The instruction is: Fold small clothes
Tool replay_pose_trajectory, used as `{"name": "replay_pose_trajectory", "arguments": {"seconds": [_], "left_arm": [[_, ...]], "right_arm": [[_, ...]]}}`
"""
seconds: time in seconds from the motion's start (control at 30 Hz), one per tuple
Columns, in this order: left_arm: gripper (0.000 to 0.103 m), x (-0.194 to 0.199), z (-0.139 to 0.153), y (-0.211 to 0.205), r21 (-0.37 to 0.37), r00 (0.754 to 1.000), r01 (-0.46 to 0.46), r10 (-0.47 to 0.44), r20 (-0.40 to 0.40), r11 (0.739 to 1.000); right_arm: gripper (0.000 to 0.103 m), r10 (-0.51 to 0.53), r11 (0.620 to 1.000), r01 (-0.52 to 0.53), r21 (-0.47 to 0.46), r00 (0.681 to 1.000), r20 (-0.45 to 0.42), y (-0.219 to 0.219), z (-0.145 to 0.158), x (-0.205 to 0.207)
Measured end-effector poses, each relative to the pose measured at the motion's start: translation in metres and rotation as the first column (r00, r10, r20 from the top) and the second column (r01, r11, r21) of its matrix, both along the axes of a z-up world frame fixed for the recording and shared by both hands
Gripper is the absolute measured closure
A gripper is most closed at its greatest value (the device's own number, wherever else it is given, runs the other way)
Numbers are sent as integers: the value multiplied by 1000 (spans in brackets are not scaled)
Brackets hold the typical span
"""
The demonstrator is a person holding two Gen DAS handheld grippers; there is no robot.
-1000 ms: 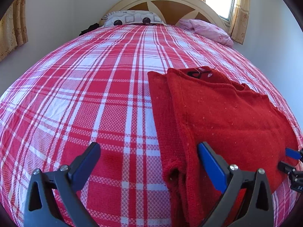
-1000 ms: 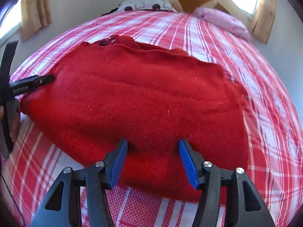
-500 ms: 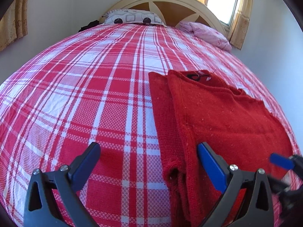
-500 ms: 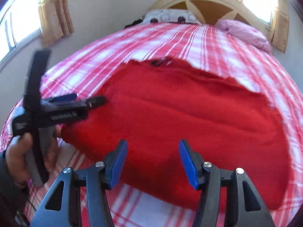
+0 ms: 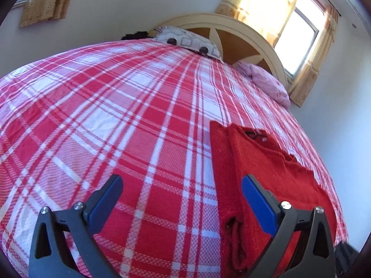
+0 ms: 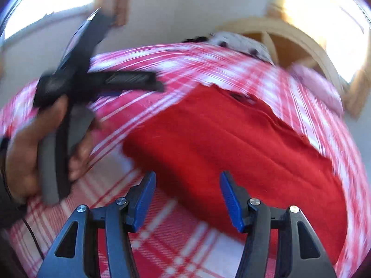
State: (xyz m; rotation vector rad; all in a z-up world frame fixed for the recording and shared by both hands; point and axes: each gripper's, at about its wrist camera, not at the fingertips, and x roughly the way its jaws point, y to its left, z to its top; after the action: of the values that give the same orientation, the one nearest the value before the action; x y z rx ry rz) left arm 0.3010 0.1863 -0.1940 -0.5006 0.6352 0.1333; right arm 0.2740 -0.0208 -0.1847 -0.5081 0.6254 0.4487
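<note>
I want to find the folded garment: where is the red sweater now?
The red sweater lies folded on the plaid bedspread, right side in the left wrist view, centre in the right wrist view, with the pink pillow beyond it.

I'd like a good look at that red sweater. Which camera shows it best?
The left wrist view: the red sweater is sharp there, its folded layers plain, though part runs off frame. The right wrist view shows more of it, but blurred.
</note>
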Motion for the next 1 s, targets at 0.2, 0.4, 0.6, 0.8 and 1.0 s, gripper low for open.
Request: {"name": "replay_pose_trajectory", "arguments": {"seconds": [0.2,0.4,0.6,0.8,1.0], "left_arm": [[0,-19,1,32,-91,990,-120,126,59,989],[0,-14,-10,44,-187,991,-120,128,35,975],[0,-11,-16,48,-255,996,-73,85,38,964],[0,17,-1,20,-157,994,107,-102,37,982],[0,69,8,-3,-50,957,283,-286,-49,958]], "right_arm": [[45,87,975,-60,-214,989,122,41,-28,-17],[45,85,956,-29,-290,979,184,65,-35,-6],[82,41,975,-11,-224,991,128,60,-32,4],[84,43,980,-15,-197,989,138,59,-34,1],[83,39,981,-11,-195,989,142,59,-36,3]]}}
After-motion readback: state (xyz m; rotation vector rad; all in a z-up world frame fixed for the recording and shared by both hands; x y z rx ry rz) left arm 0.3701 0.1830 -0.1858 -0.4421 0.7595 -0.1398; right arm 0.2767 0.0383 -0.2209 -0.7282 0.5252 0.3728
